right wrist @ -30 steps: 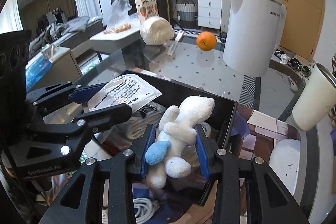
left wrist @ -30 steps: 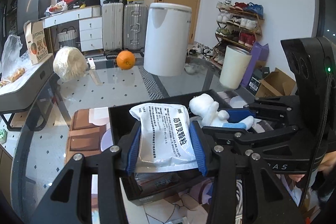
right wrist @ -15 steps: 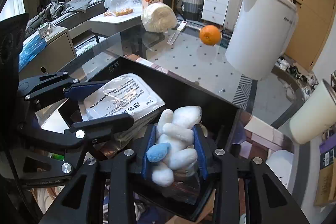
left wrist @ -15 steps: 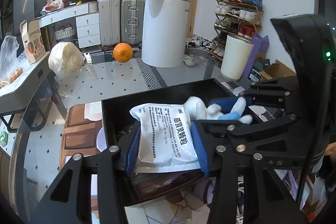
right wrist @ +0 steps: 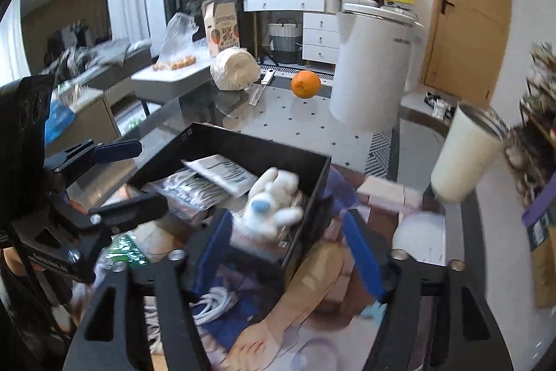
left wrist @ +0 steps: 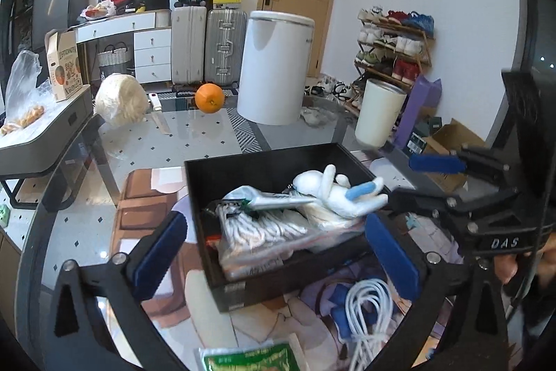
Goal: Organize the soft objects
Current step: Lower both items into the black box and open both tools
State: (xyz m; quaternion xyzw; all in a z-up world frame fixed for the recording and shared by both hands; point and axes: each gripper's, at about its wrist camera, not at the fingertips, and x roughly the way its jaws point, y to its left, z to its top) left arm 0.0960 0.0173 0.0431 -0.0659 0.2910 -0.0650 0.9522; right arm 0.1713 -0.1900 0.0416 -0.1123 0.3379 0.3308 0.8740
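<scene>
A black box sits on the glass table and holds soft things. A white plush toy with a blue patch lies on top at the right, and it shows in the right wrist view too. A white printed pouch lies beside it, over a bagged white mop head. My left gripper is open and empty, pulled back in front of the box. My right gripper is open and empty, at the box's near right corner.
A white cable coil and a green packet lie in front of the box. An orange, a knife, a wrapped white bundle and a tall white bin stand behind. A white cup stands at the right.
Both grippers opened and pulled back. The left let go of the pouch and the right let go of the plush toy; both now lie in the black box.
</scene>
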